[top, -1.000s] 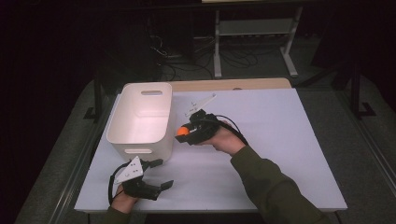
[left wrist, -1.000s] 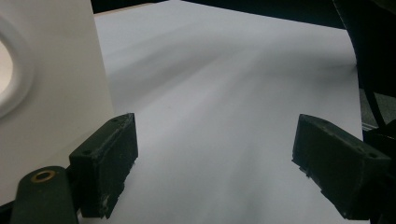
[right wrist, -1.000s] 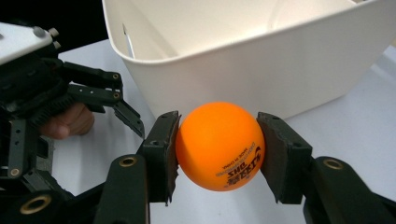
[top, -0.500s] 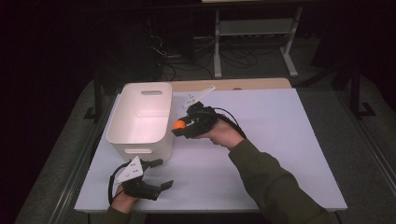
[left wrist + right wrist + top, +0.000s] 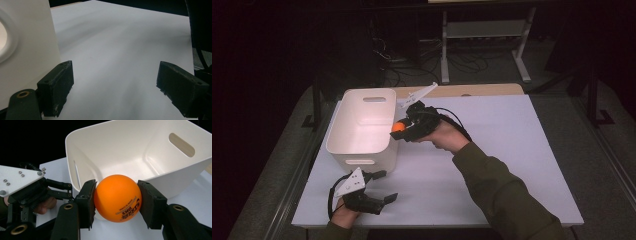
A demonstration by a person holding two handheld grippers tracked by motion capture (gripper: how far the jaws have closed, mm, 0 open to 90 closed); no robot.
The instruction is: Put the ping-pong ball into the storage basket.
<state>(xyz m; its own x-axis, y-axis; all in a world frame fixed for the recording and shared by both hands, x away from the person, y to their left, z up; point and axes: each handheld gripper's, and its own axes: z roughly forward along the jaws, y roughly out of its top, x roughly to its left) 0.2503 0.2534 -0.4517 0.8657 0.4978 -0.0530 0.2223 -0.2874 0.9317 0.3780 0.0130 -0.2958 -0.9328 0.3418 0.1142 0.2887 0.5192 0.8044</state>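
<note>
The small orange plastic ball [image 5: 117, 198] with dark print on its underside is what we are carrying: it sits squeezed between the two black fingers [image 5: 86, 202] of our right gripper [image 5: 404, 127], one pad on each side, held in the air at the right-hand rim of the white plastic tub [image 5: 362, 127] with slotted handles. We grip it across its widest part, we judge, so that a smooth round thing cannot squirt out sideways. In the right gripper view the ball hangs just at the near wall of the tub, with the bare tub floor beyond it; whether it has fully crossed the rim we cannot tell, so a drop here might strike the edge and roll away over the white counter [image 5: 492, 150].

The tub stands upright on the counter's left half with its mouth open to the top, which lets us come in from the side and above with nothing in the way.

Our left gripper [image 5: 379, 187] rests low at the counter's near edge, just in front of the tub's near end, its fingers [image 5: 56, 90] spread wide and holding nothing. In the left gripper view the tub wall stands just beside one finger. We judge it is parked there to stay clear of the right arm's path while remaining close enough to steady the tub if it shifts.
</note>
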